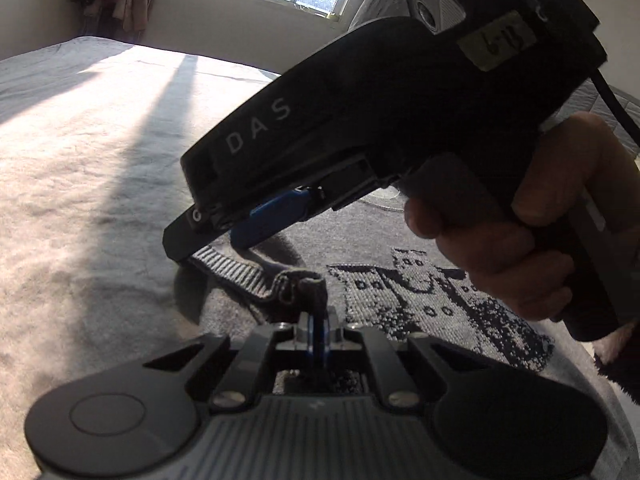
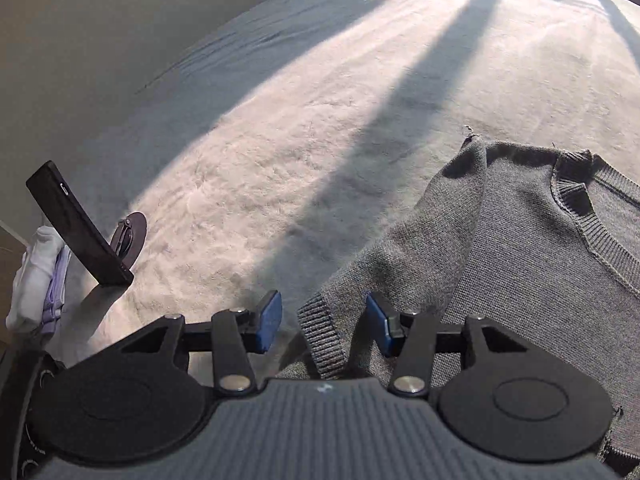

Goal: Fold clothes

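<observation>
Right wrist view, right tool (image 2: 322,322) spread around sweater (image 2: 520,280) cuff, left tool (image 1: 318,320) pinching collar.

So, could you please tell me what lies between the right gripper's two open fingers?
In the right wrist view, the ribbed cuff of the grey sweater's folded-over sleeve lies between the right gripper's open blue pads, touching neither.
</observation>
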